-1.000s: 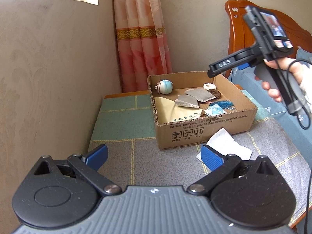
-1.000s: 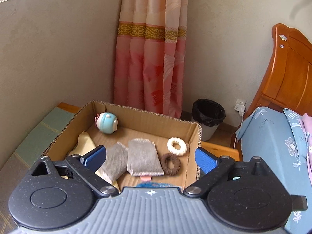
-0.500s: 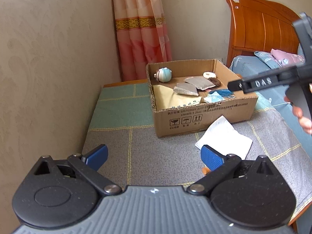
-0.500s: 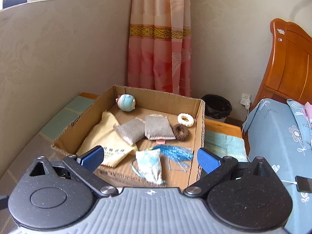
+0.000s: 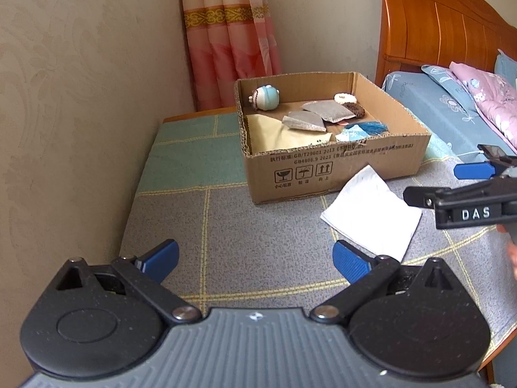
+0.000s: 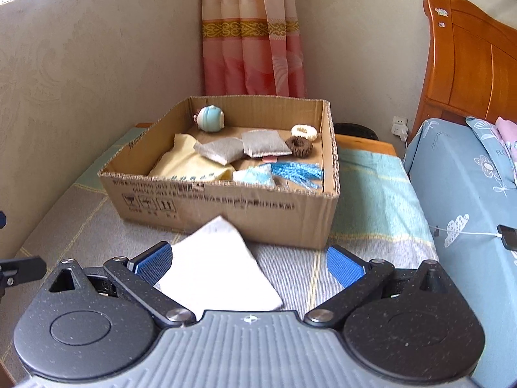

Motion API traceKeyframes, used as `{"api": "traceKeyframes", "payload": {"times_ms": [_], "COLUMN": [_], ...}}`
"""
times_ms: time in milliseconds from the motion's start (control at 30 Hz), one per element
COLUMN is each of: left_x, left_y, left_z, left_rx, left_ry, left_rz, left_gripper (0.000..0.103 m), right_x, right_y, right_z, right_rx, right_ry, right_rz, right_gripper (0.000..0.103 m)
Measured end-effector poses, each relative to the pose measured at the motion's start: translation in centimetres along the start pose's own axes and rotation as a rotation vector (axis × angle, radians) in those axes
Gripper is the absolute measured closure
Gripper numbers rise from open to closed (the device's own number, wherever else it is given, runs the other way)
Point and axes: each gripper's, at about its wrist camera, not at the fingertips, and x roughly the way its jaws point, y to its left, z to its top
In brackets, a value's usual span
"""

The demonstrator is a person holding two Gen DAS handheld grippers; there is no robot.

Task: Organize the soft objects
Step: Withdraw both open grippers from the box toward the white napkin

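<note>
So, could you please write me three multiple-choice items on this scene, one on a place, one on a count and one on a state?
1. Where does the white cloth lie?
A. Inside the cardboard box
B. On the mat in front of the cardboard box
C. On the bed

2. How many grey pouches are in the cardboard box?
A. Two
B. Four
C. None

3. How does the right gripper stand?
A. Shut on the white cloth
B. Shut on nothing
C. Open

Answers:
1 B: the cloth rests on the checked mat by the box's near wall.
2 A: one grey pouch lies beside another.
3 C: its blue fingers are wide apart, the cloth lying partly between them, ungripped.
</note>
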Motion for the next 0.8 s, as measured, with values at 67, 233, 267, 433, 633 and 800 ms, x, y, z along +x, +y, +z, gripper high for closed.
{"api": "traceKeyframes", "payload": {"times_ms": [67, 233, 267, 433, 633, 800], "left_x": [0.3, 1.3, 1.6, 3.0, 5.4, 7.2], "left_y": [-0.2, -0.8, -1.0, -2.1, -3.5, -4.9], "left_z": [0.0, 0.0, 0.0, 0.0, -0.1, -0.1], "left_rx": [0.002, 0.009, 0.017, 0.071, 0.078, 0.088], "left_ry": [0.009, 0.042, 0.052, 0.096, 0.157, 0.180], "left_rz": [-0.003, -0.013, -0.014, -0.010, -0.055, -0.077], "left_gripper": [0.002, 0.002, 0.002, 0.002, 0.002, 0.002], "right_x": [0.1, 1.2, 1.4, 1.6, 1.5, 1.6], "right_y": [0.0, 0.6, 0.8, 1.0, 0.9, 0.7], "right_z": [-0.7, -3.2, -3.7, -5.1, -6.1, -6.5], "right_rx": [0.003, -0.066, -0.085, -0.150, -0.207, -0.205], "right_ry": [0.018, 0.087, 0.093, 0.094, 0.085, 0.088], "right_rz": [0.006, 0.003, -0.007, -0.033, 0.001, 0.027], "right_gripper": [0.000, 0.000, 0.000, 0.000, 0.000, 0.000]}}
